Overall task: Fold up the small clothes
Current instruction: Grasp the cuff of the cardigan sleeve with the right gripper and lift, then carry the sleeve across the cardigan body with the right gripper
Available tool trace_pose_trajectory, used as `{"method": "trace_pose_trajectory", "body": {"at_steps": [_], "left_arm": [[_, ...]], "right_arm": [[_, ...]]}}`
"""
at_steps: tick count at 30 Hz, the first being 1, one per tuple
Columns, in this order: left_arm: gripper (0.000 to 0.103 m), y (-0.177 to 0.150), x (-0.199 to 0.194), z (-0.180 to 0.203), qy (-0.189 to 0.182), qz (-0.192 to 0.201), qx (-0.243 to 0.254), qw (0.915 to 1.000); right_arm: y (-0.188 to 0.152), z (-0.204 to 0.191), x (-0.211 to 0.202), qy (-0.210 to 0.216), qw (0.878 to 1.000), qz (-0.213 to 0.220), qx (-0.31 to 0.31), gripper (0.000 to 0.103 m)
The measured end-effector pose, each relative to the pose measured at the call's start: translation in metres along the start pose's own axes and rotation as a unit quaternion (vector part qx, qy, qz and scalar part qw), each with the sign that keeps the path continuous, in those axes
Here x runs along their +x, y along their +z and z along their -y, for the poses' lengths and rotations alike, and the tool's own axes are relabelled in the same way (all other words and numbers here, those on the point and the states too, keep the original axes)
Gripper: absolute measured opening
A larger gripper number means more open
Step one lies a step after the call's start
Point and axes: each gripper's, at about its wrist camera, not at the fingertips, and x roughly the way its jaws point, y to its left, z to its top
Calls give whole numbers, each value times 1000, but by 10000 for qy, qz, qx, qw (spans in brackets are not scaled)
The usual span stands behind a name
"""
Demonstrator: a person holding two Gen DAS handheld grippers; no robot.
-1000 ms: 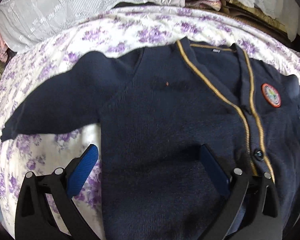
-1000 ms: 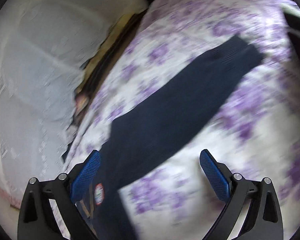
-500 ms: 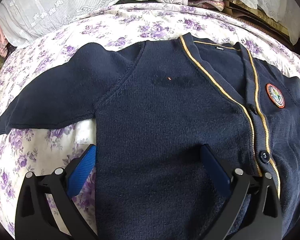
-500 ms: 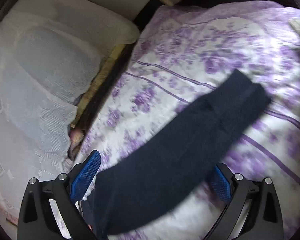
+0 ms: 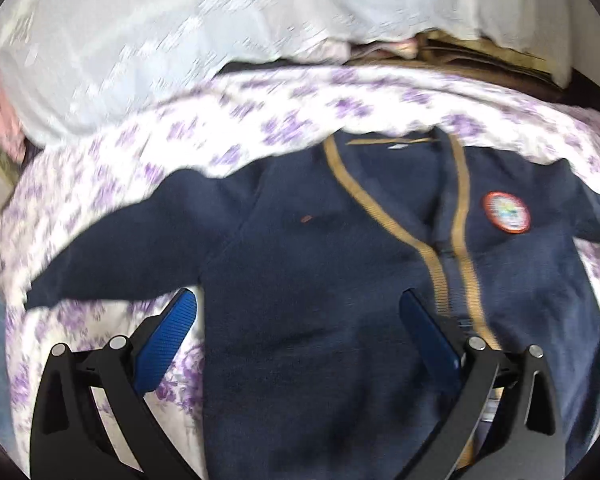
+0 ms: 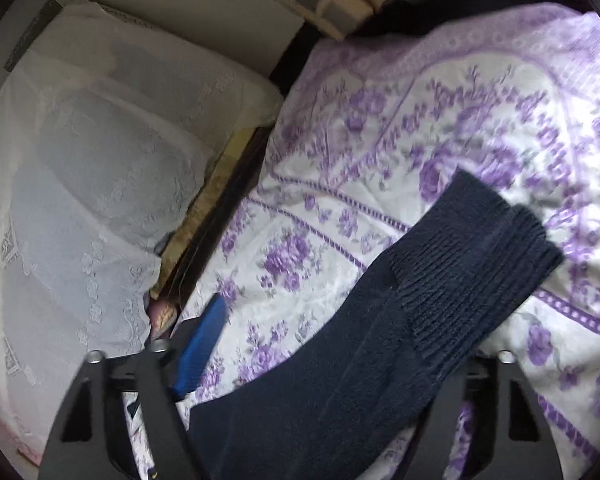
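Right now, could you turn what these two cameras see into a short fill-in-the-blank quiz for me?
1. The cardigan is navy with ____ trim along its opening.
2. The round badge has a ____ rim.
3. The bedspread shows ____ flowers.
4. The left gripper is ____.

Missing words: yellow; red; purple; open

The right claw (image 6: 332, 364) has closed in around the cardigan's sleeve (image 6: 400, 340).
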Motion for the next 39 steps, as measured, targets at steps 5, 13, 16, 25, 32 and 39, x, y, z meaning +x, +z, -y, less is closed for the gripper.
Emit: {"method": "trace_pose_trajectory", "body": {"at_steps": [5, 13, 16, 25, 32, 39], "left_arm": [[99, 9, -8, 41, 9, -10, 513, 9987], [99, 66, -1, 135, -493, -36, 892, 9948], [99, 86, 20, 173, -523, -152, 835, 9950], [99, 94, 82, 227, -56, -684, 888, 9937], [99, 96, 71, 189, -601, -744, 432, 9945], [99, 110, 61, 153, -1017, -680, 126, 9924]], "right_arm": [[4, 16, 4, -223, 9990, -149, 365, 27], [5, 5, -21, 141, 9997, 67, 192, 13], [6, -12, -30, 358, 9993, 134, -42, 13], [11, -50, -51, 962, 9948, 104, -323, 13], [4, -86, -56, 1367, 9886, -154, -609, 13], [-25, -126, -53, 1704, 9780, -688, -988, 13]]}}
